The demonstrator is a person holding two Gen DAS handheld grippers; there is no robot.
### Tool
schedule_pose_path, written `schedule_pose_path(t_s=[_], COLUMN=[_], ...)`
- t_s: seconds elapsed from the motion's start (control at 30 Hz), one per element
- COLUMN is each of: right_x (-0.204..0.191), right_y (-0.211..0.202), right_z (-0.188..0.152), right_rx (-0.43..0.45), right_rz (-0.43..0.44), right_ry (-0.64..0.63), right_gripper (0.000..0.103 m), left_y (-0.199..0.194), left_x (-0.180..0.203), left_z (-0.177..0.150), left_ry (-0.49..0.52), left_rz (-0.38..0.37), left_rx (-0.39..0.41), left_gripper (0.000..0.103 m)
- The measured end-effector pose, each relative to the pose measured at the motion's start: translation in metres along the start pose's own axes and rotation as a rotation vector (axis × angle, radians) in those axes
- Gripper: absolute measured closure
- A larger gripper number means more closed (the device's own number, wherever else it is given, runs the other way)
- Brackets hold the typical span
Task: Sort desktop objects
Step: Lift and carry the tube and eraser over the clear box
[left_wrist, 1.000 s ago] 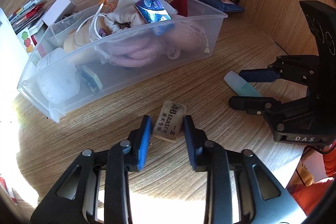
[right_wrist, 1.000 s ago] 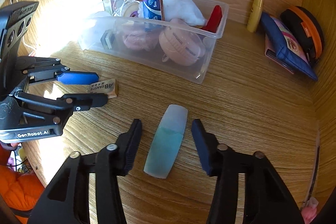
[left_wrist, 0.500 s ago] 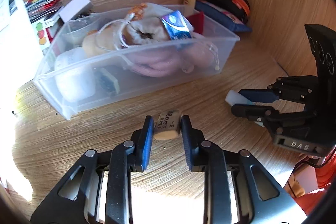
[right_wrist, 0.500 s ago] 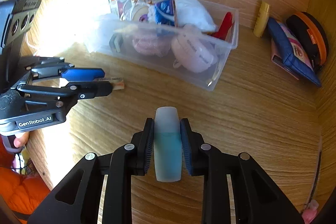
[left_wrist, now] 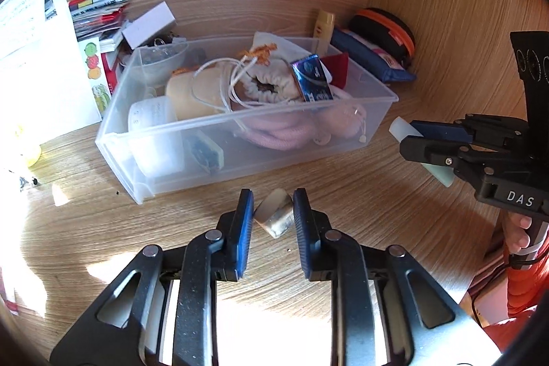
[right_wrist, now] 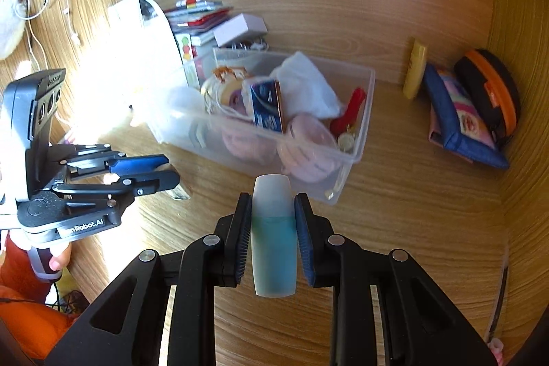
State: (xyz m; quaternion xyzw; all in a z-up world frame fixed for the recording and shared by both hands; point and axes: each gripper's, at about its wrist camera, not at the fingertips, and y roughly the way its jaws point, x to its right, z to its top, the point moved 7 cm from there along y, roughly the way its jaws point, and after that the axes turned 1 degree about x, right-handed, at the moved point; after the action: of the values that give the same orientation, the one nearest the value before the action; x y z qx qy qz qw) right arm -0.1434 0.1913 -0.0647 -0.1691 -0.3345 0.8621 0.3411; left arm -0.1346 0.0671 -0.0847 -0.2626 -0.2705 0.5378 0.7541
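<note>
My left gripper (left_wrist: 273,211) is shut on a beige eraser (left_wrist: 274,217) and holds it tilted above the wooden desk, just in front of the clear plastic bin (left_wrist: 240,122). My right gripper (right_wrist: 273,222) is shut on a frosted teal tube (right_wrist: 273,235), lifted off the desk in front of the bin's right end (right_wrist: 357,139). The bin holds a drawstring pouch, a pink cord, a blue packet and several other small items. Each gripper shows in the other's view: the right gripper (left_wrist: 415,143) at the right, the left gripper (right_wrist: 164,174) at the left.
Behind the bin stand a white paper sheet (left_wrist: 37,57), stacked booklets and a white box (left_wrist: 151,23). A yellow tube (right_wrist: 415,67), a blue pouch (right_wrist: 459,122) and a black-orange case (right_wrist: 494,95) lie in the back right corner. Wooden walls close off the back and right.
Both grippers closed on their objects, the eraser and the teal tube, and lifted them off the desk, rising and moving toward the bin.
</note>
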Motion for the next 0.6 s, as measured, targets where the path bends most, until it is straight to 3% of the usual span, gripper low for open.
schedule_pose_path(t_s=[0.6], right_x=[-0.006], right_y=[-0.009], right_z=[0.039], right_rx=[0.084], right_rz=[0.008], right_ry=[-0.019], right_gripper=[0.080], left_y=[-0.038], left_x=[-0.028], left_z=[0.045], left_ry=[-0.036], left_rz=[0.028], left_rx=[0.160], left_gripper=[0.080])
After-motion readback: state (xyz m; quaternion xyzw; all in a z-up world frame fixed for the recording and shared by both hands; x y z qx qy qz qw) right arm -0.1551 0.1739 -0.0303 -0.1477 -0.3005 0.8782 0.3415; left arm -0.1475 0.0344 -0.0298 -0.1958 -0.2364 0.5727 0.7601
